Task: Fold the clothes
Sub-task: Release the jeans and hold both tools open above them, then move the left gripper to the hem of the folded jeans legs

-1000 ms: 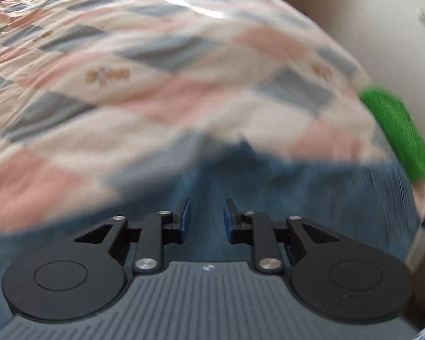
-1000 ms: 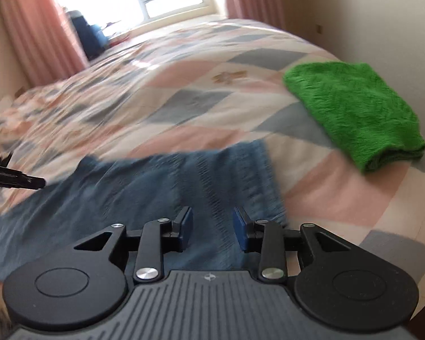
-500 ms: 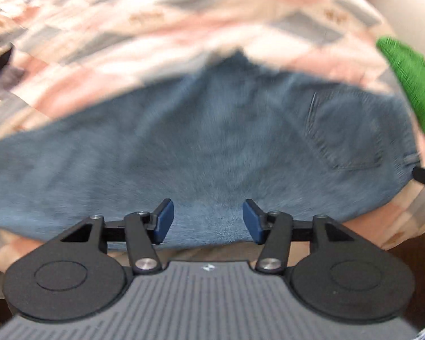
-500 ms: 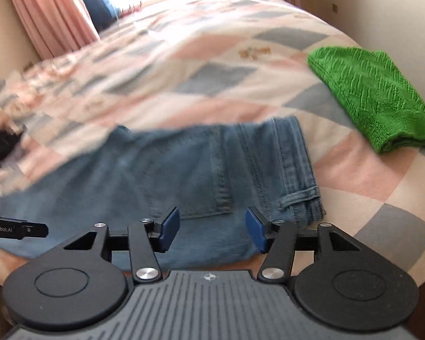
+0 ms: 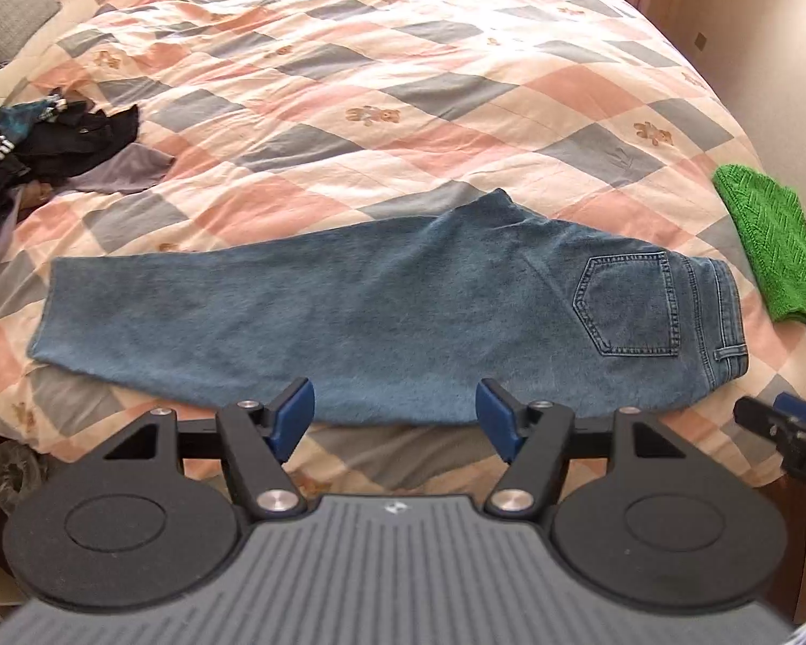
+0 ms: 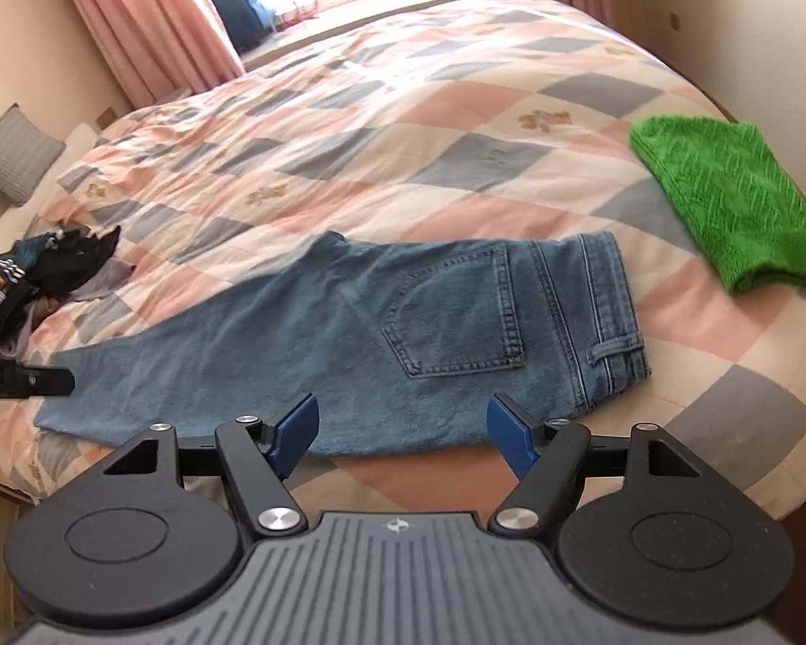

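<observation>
Jeans [image 5: 381, 317]: flat on the bed [image 5: 403, 80] near its front edge, legs stacked, long axis left–right, waistband right, hems left. Left gripper [image 5: 397, 422] and right gripper [image 6: 403, 432]: jaws released, empty, just short of the near edge; right sits nearer the waistband, left nearer mid-leg.

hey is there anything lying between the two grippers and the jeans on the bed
Nothing visible does. The jeans lie flat just ahead of the open left gripper and open right gripper; the green towel and dark clothes pile sit off to the sides.
</observation>
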Demonstrator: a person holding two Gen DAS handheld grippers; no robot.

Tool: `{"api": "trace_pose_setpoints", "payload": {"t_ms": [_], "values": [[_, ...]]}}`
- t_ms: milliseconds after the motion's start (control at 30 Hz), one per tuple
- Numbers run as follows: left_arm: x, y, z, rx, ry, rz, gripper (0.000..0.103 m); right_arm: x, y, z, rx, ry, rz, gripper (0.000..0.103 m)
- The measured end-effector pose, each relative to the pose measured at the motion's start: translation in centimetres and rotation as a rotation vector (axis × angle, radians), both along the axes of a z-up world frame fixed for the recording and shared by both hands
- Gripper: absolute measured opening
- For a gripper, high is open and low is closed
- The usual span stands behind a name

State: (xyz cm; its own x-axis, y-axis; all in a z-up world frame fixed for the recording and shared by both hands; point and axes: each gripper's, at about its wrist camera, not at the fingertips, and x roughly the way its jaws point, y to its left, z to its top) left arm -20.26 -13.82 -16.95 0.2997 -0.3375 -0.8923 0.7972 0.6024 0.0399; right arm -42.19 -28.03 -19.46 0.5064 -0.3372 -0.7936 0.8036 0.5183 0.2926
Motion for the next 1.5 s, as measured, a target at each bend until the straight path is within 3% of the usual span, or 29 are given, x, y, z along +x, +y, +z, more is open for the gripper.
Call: {"api": "trace_pose_setpoints", "payload": {"t_ms": [233, 567, 800, 933, 1100, 1167, 1333, 1500], "values": [[0.1, 1.7, 1.1, 0.003, -0.001, 0.039, 0.063, 0.3, -0.5, 1.2, -0.004, -0.022, -0.009, 0.078], [1.5, 3.1, -1.0, 0.055, 0.038, 0.070, 0.065, 1.4, -0.1, -0.3, 0.059, -0.003, -0.018, 0.081], [5.5, 6.1, -5.0, 0.016, 0.227, 0.161, 0.065, 2.1, 1.4, -2.4, 0.115, 0.069, -0.030, 0.082], [8.4, 8.4, -7.4, -0.004, 0.254, 0.208, 0.070, 3.4, 1.8, -4.1, 0.142, 0.086, -0.049, 0.084], [14.1, 12.3, -11.4, -0.154, 0.209, 0.288, 0.074, 5.8, 1.7, -7.5, 0.085, 0.057, -0.019, 0.086], [17.8, 14.6, -13.2, -0.238, 0.205, 0.355, 0.070, 6.5, 1.3, -9.4, 0.032, 0.034, -0.026, 0.086], [27.6, 21.4, -17.4, -0.426, 0.246, 0.611, 0.042, 7.7, -0.8, -14.3, -0.014, -0.084, -0.099, 0.086], [33.3, 26.9, -20.7, -0.567, 0.247, 0.797, 0.041, 8.2, -3.0, -17.0, -0.075, -0.207, -0.124, 0.086]]}}
